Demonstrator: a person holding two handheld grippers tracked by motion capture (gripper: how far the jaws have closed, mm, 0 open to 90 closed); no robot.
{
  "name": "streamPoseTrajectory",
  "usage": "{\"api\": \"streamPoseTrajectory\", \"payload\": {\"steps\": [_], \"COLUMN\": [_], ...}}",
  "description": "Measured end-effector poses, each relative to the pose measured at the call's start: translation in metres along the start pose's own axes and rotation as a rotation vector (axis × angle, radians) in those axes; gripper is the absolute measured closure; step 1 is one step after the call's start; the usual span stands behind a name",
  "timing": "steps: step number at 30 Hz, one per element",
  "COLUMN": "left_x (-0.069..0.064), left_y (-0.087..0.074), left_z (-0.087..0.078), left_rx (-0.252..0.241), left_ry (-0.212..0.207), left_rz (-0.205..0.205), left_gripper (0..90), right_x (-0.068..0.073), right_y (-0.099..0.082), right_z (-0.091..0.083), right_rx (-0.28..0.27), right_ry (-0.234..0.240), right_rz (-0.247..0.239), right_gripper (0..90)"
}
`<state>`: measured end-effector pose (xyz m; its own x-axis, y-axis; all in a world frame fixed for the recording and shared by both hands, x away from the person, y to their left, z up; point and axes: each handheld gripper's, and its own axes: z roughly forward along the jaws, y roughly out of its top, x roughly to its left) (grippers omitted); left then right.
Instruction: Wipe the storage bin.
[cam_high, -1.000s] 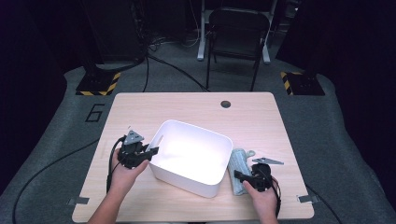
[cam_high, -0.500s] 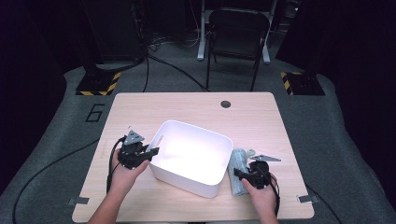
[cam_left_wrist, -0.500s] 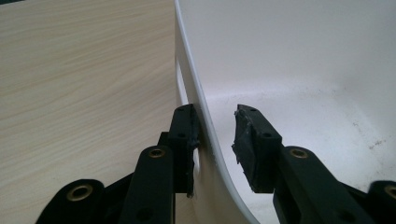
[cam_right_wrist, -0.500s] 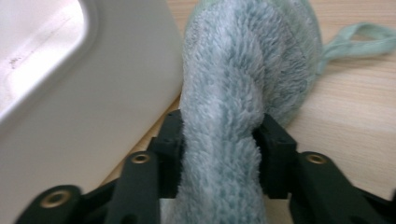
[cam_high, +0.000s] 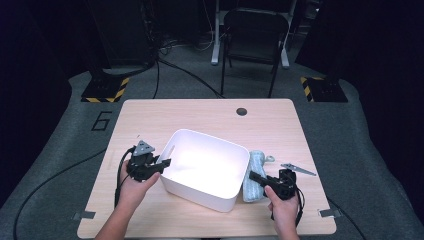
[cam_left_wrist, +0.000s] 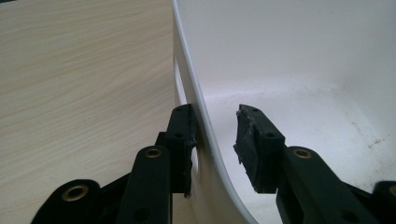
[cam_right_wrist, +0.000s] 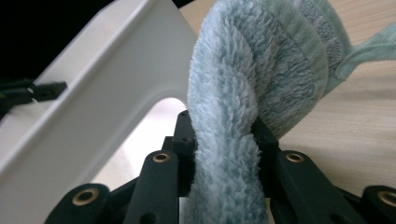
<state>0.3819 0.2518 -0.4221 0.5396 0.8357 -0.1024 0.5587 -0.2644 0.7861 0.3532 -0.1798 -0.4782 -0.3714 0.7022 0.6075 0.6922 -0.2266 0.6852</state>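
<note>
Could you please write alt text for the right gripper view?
The right gripper pinches a fold of fluffy pale-blue towel between its black jaws. A white bin stands just to the left on the wooden table.

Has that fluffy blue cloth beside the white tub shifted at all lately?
No. The cloth lies by the tub as before; the right gripper fingers just closed on it.

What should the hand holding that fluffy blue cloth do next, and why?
Probably lift it and carry it over the rim into the white bin. The right gripper has just been closing its jaws and now pinches the rolled cloth, which lies on the table beside the bin. The left gripper straddles the bin's far wall, one jaw touching the outside, seemingly to steady it.
</note>
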Motion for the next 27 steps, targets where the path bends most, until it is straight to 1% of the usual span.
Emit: {"api": "streamPoseTrajectory", "payload": {"steps": [1, 2, 4, 5, 7, 8, 10, 12, 15, 16, 19, 21, 23, 24, 25, 26, 27], "left_x": [0.000, 0.000, 0.000, 0.000, -0.001, -0.001, -0.002, -0.003, -0.003, -0.003, -0.004, -0.004, -0.004, -0.005, -0.004, -0.004, -0.005], "left_y": [0.000, 0.000, 0.000, 0.000, 0.000, 0.000, 0.000, 0.000, 0.000, 0.000, 0.000, 0.000, -0.001, -0.001, -0.001, -0.001, -0.001], "left_z": [0.000, 0.000, 0.000, 0.000, 0.000, -0.001, -0.001, -0.001, -0.001, -0.001, -0.001, -0.001, -0.001, -0.001, -0.002, -0.002, -0.002], "left_rx": [0.001, 0.001, 0.001, 0.001, 0.000, 0.003, 0.007, 0.009, 0.008, 0.010, 0.008, 0.007, 0.004, 0.002, 0.005, 0.005, 0.005], "left_ry": [0.001, 0.001, 0.001, 0.001, 0.006, 0.011, 0.018, 0.018, 0.017, 0.018, 0.018, 0.020, 0.025, 0.023, 0.024, 0.024, 0.025], "left_rz": [-0.002, -0.004, -0.006, -0.006, -0.004, -0.003, 0.004, 0.003, 0.001, -0.002, -0.004, -0.003, 0.001, -0.002, 0.002, 0.002, 0.002], "left_gripper": [66.2, 66.3, 66.3, 66.5, 66.8, 67.6, 68.3, 68.8, 68.7, 68.7, 68.9, 69.4, 69.6, 69.6, 69.6, 69.7, 69.7], "right_x": [-0.001, 0.000, 0.001, 0.001, -0.001, -0.001, -0.001, 0.000, 0.000, 0.000, -0.001, -0.003, -0.005, -0.008, -0.009, -0.011, -0.011], "right_y": [0.001, 0.001, 0.003, 0.003, 0.004, 0.005, 0.007, 0.008, 0.009, 0.010, 0.009, 0.005, 0.003, 0.001, -0.001, -0.002, -0.002], "right_z": [-0.001, -0.002, -0.004, -0.004, -0.005, -0.008, -0.011, -0.015, -0.017, -0.018, -0.016, -0.013, -0.011, -0.008, -0.007, -0.006, -0.006], "right_rx": [-0.010, -0.019, -0.036, -0.036, -0.067, -0.099, -0.124, -0.140, -0.156, -0.178, -0.171, -0.165, -0.166, -0.159, -0.158, -0.151, -0.151], "right_ry": [0.023, 0.039, 0.075, 0.075, 0.115, 0.169, 0.221, 0.249, 0.262, 0.292, 0.281, 0.282, 0.286, 0.282, 0.281, 0.264, 0.264], "right_rz": [0.015, 0.045, 0.080, 0.080, 0.103, 0.159, 0.212, 0.229, 0.230, 0.241, 0.234, 0.255, 0.259, 0.282, 0.287, 0.285, 0.285], "right_gripper": [70.2, 70.2, 70.1, 70.1, 70.1, 70.1, 70.1, 70.2, 70.2, 70.2, 70.3, 70.5, 70.6, 70.8, 70.9, 70.9, 70.9]}}
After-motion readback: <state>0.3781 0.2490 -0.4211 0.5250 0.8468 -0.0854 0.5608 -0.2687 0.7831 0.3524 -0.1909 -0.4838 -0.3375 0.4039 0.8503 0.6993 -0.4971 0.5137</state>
